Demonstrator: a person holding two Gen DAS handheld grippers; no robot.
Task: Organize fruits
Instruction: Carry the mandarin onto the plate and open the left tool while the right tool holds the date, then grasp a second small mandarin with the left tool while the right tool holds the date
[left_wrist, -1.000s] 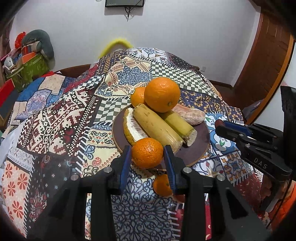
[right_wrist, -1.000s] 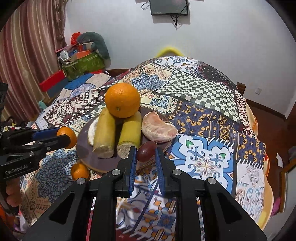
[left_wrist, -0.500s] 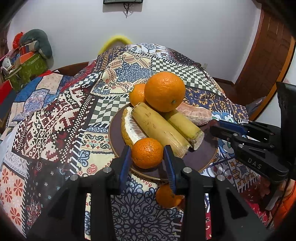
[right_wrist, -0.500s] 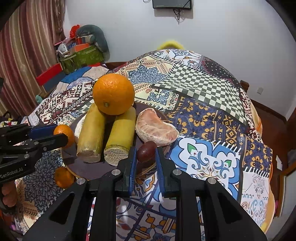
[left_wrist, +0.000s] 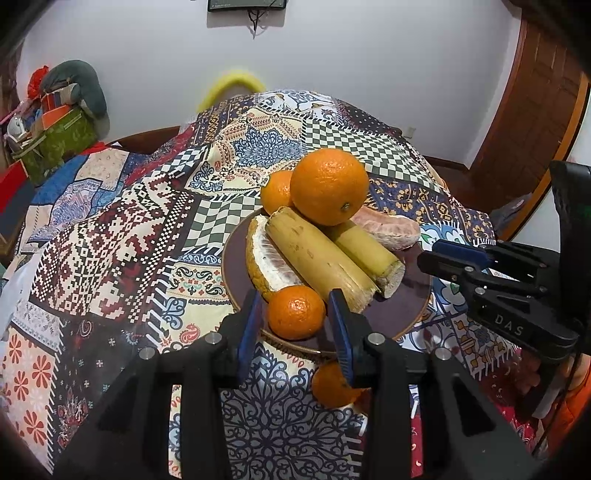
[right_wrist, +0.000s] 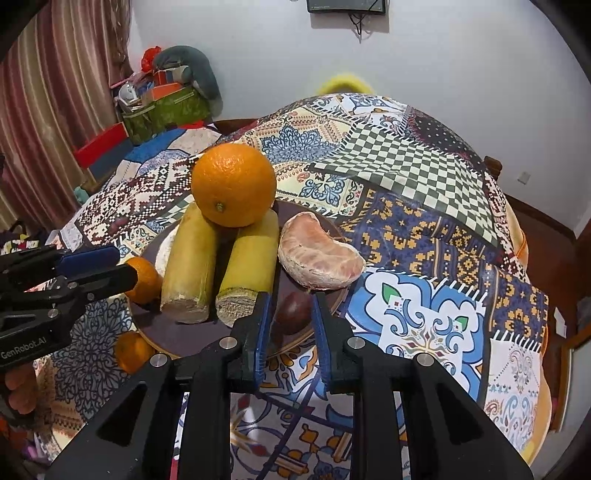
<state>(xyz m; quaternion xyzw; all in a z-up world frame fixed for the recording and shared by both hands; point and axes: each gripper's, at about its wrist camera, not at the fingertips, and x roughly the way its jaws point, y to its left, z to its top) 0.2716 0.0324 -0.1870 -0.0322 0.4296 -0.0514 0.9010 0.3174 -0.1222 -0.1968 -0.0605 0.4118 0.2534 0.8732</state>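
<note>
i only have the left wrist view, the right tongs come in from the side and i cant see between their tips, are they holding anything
Observer: Yes. The right wrist view shows a small dark fruit between the right tongs, which are opening.
Operator: over the plate or the cloth
Observer: Over the plate, at its near edge.
Operator: whats next to it
Observer: The cut end of a cane is on its left, and the peeled segment is just behind it.
</note>
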